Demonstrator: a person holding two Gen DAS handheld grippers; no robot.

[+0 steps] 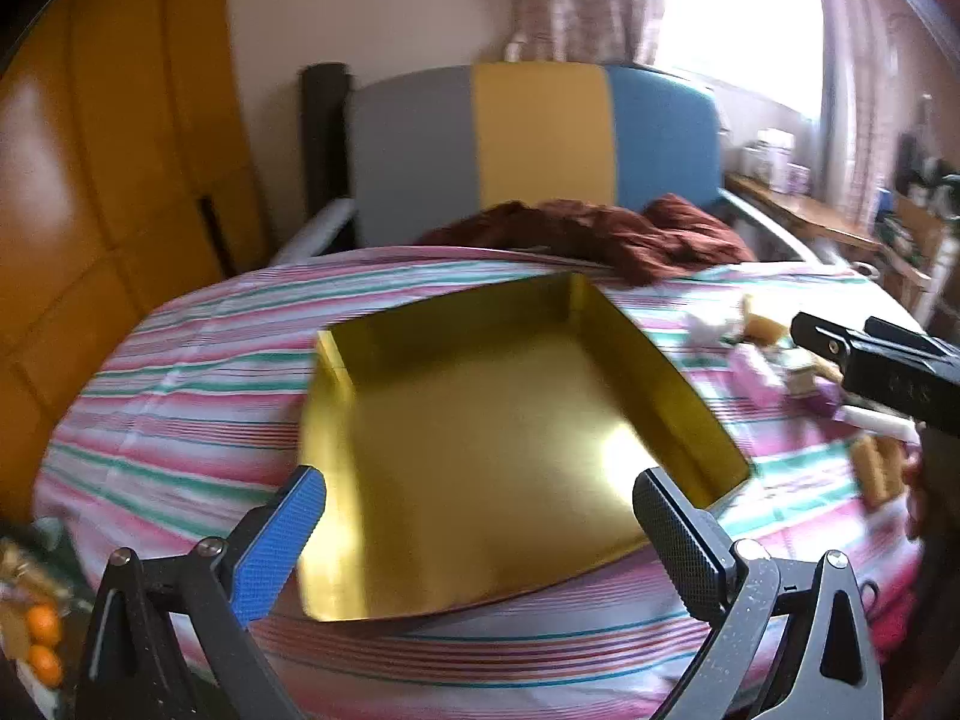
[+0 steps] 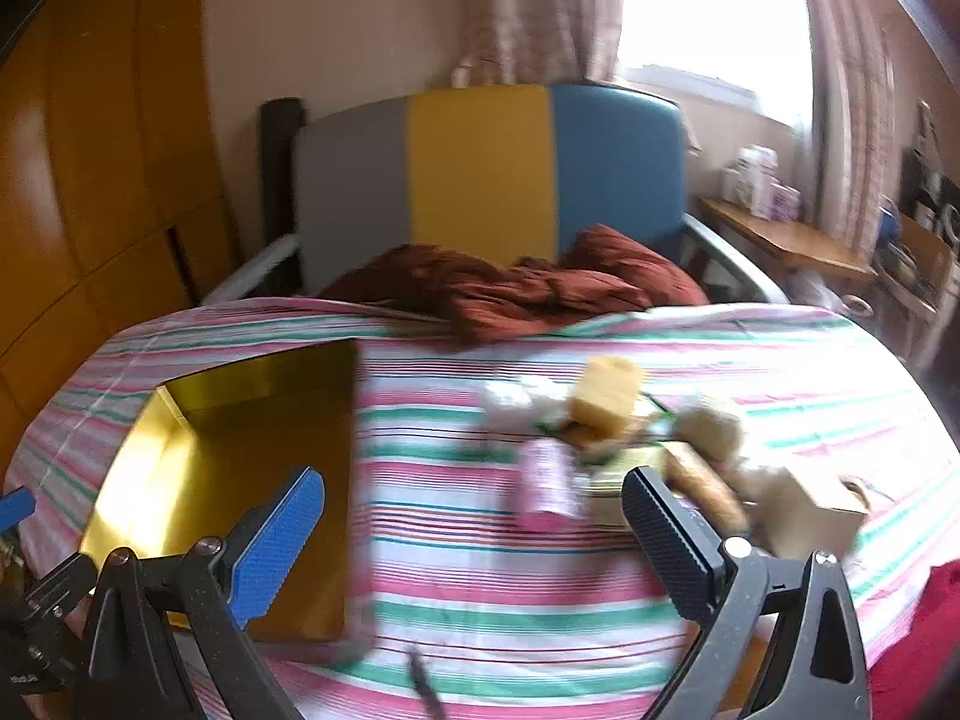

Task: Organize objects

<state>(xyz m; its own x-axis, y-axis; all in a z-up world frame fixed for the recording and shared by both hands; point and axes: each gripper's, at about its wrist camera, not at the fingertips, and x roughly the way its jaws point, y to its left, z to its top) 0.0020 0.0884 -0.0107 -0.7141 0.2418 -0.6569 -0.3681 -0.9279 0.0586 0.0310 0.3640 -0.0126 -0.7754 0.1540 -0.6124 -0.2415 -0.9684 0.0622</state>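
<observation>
A shallow gold tray (image 1: 492, 414) lies empty on the striped bedsheet (image 1: 180, 372). My left gripper (image 1: 480, 476) hovers over its near edge, open with nothing between the fingers. To the right lies a blurred pile of small items: a yellow block (image 2: 606, 390), a pink packet (image 2: 543, 477), a tan roll (image 2: 702, 486) and a small cardboard box (image 2: 804, 516). My right gripper (image 2: 473, 474) hangs open above the sheet just short of the pile, holding nothing. The gold tray (image 2: 240, 480) is to its left. The right gripper's black finger (image 1: 870, 360) shows beside the pile.
A crumpled red-brown blanket (image 2: 510, 288) lies at the head of the bed, before a grey, yellow and blue headboard (image 2: 480, 180). A wooden wardrobe (image 1: 90, 180) stands left. A side table (image 2: 786, 246) with boxes stands right under the window. Oranges (image 1: 43, 642) sit low left.
</observation>
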